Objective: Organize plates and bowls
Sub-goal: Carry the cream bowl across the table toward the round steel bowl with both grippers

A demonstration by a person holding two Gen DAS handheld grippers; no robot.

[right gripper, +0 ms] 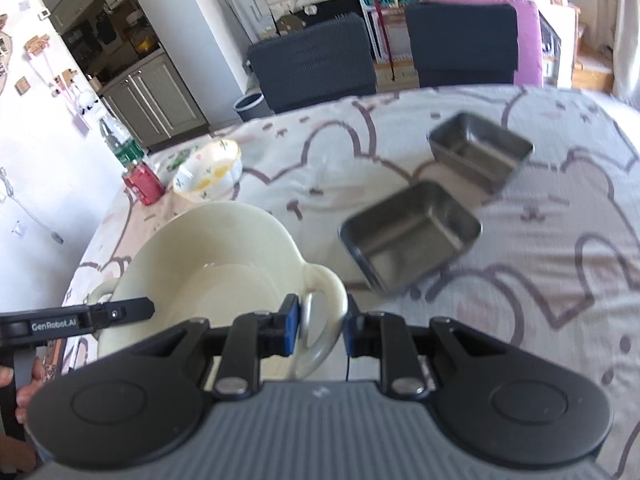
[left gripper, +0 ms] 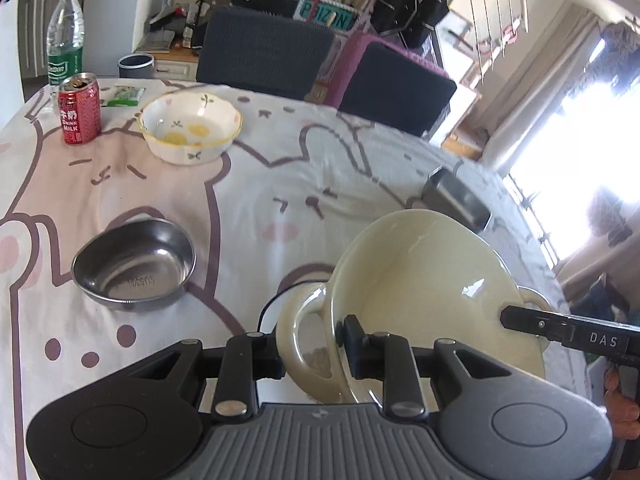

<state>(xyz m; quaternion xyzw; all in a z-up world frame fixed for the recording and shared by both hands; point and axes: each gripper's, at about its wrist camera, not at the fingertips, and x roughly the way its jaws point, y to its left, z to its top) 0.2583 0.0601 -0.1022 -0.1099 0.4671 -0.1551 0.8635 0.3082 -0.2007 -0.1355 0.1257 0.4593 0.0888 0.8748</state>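
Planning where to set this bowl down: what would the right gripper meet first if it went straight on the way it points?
Probably the nearer steel tray, just ahead past the cream bowl's handle that the right gripper grips; depth is unclear.

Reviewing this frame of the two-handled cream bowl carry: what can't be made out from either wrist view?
- Whether the cream bowl is clear of the table: its underside is hidden by its own body and the claw housings, both views.
- Second rectangular steel tray: hidden in the left wrist view; only one tray peeks over the bowl's rim.
- Steel trays in the right wrist view: motion-blurred, any markings unreadable.
- Water bottle label: too small, blurred.
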